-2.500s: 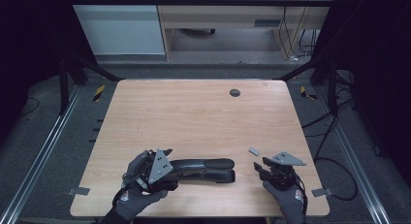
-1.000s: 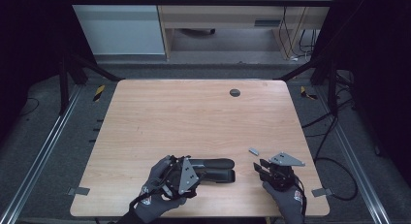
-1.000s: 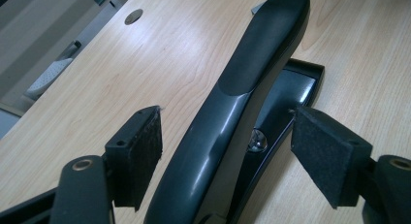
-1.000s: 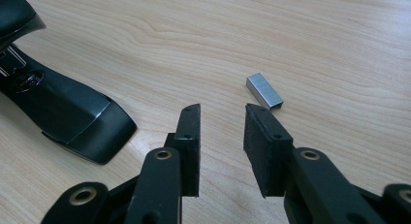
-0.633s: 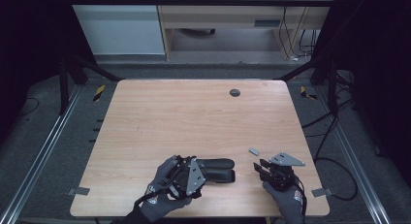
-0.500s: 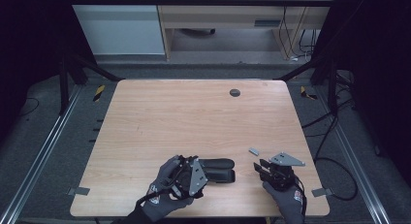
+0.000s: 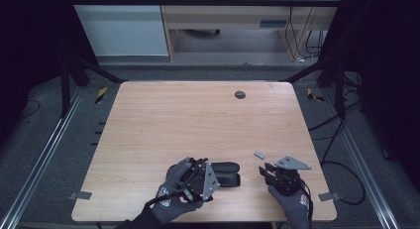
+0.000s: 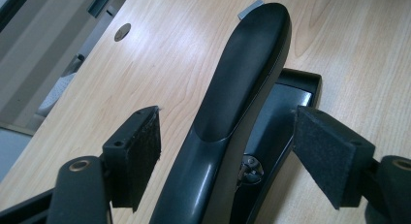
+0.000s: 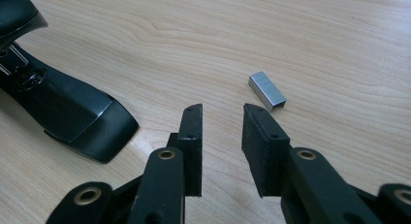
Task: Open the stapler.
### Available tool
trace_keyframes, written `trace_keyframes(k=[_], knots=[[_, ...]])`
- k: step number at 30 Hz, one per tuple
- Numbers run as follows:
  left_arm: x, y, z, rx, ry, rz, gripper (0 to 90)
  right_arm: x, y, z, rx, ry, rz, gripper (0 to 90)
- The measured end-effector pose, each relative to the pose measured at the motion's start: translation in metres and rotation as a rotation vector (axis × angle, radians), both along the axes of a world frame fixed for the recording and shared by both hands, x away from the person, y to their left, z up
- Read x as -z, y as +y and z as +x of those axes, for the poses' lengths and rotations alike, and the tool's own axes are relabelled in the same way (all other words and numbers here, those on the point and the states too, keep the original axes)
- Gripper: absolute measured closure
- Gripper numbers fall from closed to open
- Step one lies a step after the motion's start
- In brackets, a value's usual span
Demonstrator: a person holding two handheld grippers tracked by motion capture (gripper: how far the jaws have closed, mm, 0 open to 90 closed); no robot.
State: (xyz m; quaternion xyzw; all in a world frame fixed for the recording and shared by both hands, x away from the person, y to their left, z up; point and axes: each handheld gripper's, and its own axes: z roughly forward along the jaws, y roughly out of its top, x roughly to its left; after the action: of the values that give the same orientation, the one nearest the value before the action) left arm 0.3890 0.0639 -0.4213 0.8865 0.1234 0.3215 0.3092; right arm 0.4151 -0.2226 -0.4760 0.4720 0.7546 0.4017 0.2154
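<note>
Wooden table point(image 7: 198, 115), stapler point(image 8: 232, 98) between left tongs point(image 8: 228, 151)

We moved our left gripper point(image 7: 216, 175) from the near-left part of the table point(image 7: 173, 115) rightward along the black stapler point(image 7: 227, 173), until its open jaws straddled the stapler's rear end, pads clear of both sides. Our left hand point(image 7: 179, 187) came with it and covered more of the stapler. The jaws of our right gripper point(image 9: 222, 118) closed a little, with nothing between them.
</note>
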Motion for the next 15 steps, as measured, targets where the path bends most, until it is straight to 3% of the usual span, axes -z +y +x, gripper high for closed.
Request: trace_keyframes(k=[15], knots=[[0.007, -0.012, 0.001, 0.004, -0.038, 0.072, 26.5, 0.000, 0.000, 0.000, -0.001, 0.004, -0.001, 70.7]])
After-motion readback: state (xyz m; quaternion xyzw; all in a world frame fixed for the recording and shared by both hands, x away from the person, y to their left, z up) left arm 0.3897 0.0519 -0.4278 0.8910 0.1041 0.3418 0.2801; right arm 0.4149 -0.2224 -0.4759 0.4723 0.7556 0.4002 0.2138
